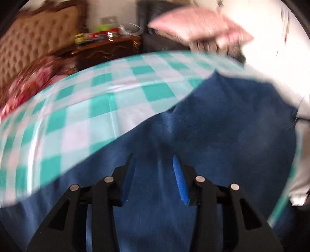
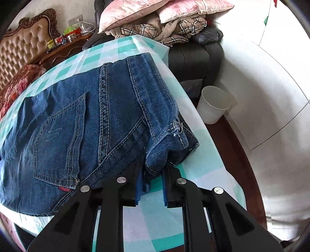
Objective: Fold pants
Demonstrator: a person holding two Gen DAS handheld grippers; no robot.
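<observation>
Checked green-and-white cloth (image 2: 133, 46) covers the table, and the folded jeans (image 2: 87, 120) lie on it. At its near edge the right tongs (image 2: 151, 184) stand released, jaws apart around the jeans' front corner without pinching it, while the left tongs (image 1: 155, 174) hover spread above blurred blue denim. Beyond the right tongs sit pink pillows (image 2: 155, 9), with a white bin (image 2: 215, 104) to their right.

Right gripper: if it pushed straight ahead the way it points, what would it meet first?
Likely the jeans: their folded waistband corner lies just ahead of the open right gripper, possibly already between its fingers.
</observation>
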